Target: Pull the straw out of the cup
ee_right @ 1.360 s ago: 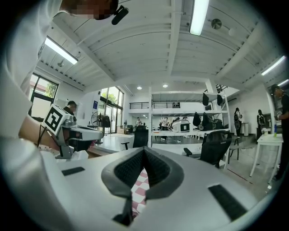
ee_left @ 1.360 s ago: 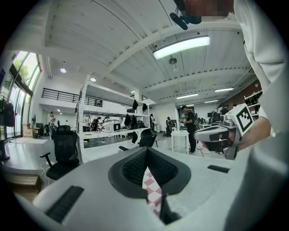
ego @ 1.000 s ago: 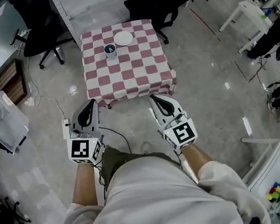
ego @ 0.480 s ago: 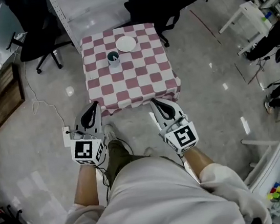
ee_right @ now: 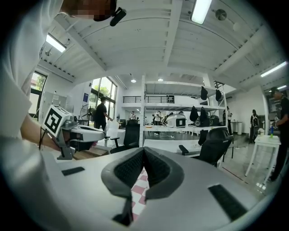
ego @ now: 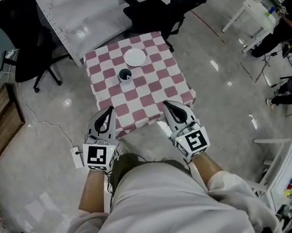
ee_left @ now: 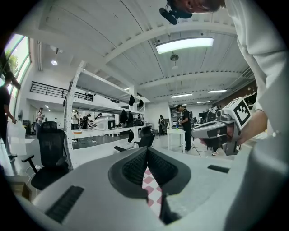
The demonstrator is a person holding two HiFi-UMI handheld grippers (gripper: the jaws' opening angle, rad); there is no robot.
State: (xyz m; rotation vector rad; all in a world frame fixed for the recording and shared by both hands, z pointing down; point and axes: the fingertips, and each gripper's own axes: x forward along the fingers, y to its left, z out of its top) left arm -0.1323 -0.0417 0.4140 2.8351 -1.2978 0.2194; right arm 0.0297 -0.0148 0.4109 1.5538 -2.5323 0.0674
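A dark green cup (ego: pixel 124 76) with a pale straw in it stands on a small table with a red-and-white checked cloth (ego: pixel 153 93), in the head view ahead of me. My left gripper (ego: pixel 108 114) and right gripper (ego: pixel 168 107) are held side by side at the table's near edge, well short of the cup. Both are shut with nothing between their jaws. In the left gripper view the left gripper (ee_left: pixel 146 151) shows only a strip of the checked cloth below its tips; the right gripper (ee_right: pixel 143 151) in its own view shows the same.
A white plate (ego: pixel 134 56) lies on the table beyond the cup. Black office chairs (ego: pixel 21 34) stand at the back left and behind the table (ego: pixel 157 6). A white power strip (ego: pixel 77 157) and cable lie on the floor at the left. White shelving and people fill the room's far side.
I have walked toward the table: it and the cup now sit closer in the head view, and both grippers have advanced to its near edge, still shut.
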